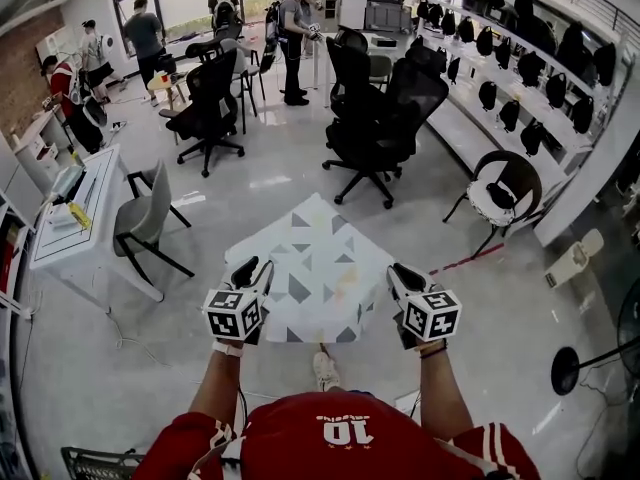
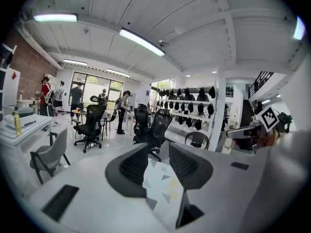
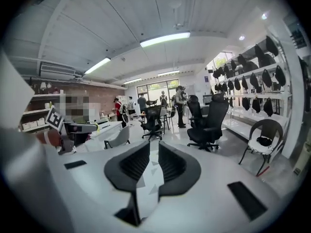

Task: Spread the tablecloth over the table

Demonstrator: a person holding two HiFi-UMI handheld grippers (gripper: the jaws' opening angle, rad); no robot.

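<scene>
The tablecloth [image 1: 310, 268], white with grey triangles and a faint yellow patch, lies spread flat in front of me, its near edge hanging down. Whether a table stands under it I cannot tell. My left gripper [image 1: 255, 270] holds the near left corner and my right gripper [image 1: 398, 274] the near right corner. In the left gripper view the gripper [image 2: 158, 161] is shut on the tablecloth [image 2: 163, 191], which runs between the black pads. In the right gripper view the gripper [image 3: 154, 161] is likewise shut on a strip of the tablecloth [image 3: 145, 193].
Black office chairs [image 1: 378, 118] stand just beyond the cloth. A grey chair [image 1: 145, 218] and a white desk [image 1: 75, 218] are at the left, a round chair [image 1: 505, 193] and a long shelf [image 1: 520, 78] at the right. Several people [image 1: 290, 28] stand at the back.
</scene>
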